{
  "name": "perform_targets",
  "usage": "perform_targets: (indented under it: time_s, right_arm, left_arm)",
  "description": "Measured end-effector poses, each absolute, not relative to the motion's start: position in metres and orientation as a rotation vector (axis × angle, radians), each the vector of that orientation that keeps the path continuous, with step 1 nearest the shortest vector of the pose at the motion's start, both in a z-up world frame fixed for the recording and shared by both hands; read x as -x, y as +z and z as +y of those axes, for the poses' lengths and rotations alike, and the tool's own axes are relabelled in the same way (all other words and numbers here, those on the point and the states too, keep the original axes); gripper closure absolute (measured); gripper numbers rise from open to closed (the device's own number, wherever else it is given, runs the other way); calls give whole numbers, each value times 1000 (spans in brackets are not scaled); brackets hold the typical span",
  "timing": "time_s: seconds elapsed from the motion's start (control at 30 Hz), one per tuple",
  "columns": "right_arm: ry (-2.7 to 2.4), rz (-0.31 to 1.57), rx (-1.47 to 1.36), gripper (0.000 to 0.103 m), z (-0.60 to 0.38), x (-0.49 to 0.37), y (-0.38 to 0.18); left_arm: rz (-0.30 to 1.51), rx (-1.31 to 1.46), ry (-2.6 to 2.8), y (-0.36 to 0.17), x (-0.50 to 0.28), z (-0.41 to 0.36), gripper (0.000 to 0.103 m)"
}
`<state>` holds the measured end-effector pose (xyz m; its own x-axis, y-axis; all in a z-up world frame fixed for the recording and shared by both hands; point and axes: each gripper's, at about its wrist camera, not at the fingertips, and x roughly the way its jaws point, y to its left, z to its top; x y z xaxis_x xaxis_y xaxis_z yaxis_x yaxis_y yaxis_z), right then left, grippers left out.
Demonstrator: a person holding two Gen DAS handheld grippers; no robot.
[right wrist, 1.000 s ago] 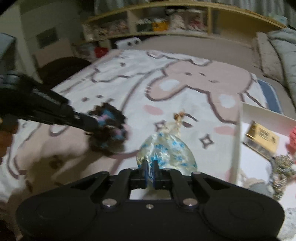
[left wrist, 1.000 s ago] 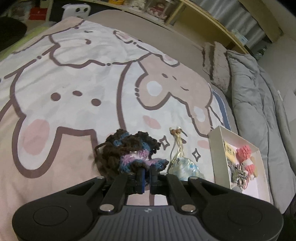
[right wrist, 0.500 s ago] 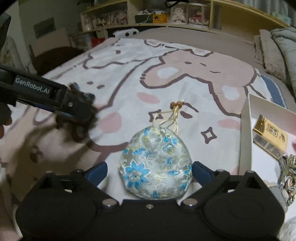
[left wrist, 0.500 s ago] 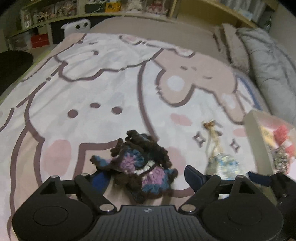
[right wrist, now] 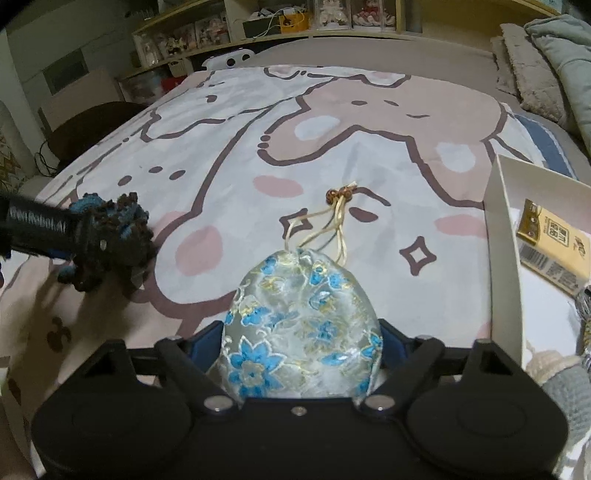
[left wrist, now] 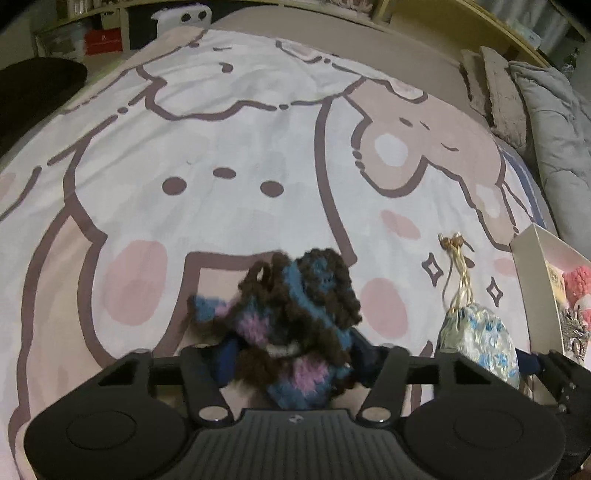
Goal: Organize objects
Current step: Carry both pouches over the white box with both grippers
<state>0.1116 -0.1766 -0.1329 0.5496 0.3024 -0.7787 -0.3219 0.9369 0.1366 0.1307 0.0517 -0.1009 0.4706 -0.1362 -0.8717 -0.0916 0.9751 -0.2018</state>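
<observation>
A crocheted brown, blue and purple yarn toy [left wrist: 291,325] lies on the cartoon bedspread between the fingers of my left gripper [left wrist: 291,360], whose jaws close in on its sides. It also shows in the right wrist view [right wrist: 110,243]. A silvery drawstring pouch with blue flowers [right wrist: 299,328] lies between the fingers of my right gripper [right wrist: 301,347], whose jaws stand against its sides. The pouch also shows in the left wrist view [left wrist: 476,339]. Its cord with brown beads [right wrist: 340,194] trails away from me.
A white open box [right wrist: 506,258] stands at the right with a yellow packet [right wrist: 550,240], a metal trinket [left wrist: 572,332] and a pink knit item [left wrist: 578,284]. Grey pillows and a duvet [left wrist: 554,122] lie at the far right. Shelves [right wrist: 295,22] line the back.
Both grippers opened from shut, dropped down around their objects, and their jaws have now narrowed onto the yarn toy and the pouch.
</observation>
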Motion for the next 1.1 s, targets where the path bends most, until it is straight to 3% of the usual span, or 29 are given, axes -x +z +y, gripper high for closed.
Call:
perform_targets:
  time_s: [0.1,0.3,1.1]
  right_arm:
    - [370,908,12,22,-178,-111,-130]
    - [370,854,10,23,-179,-106,-116]
    - [182,608,-46,23,-282,-54,7]
  left_arm:
    - [1081,231,-43,-100,-130,51,61]
    - [1016,256,-54,-88,-125,50,70]
    - [776,210,-348,-2,-105,-37,72]
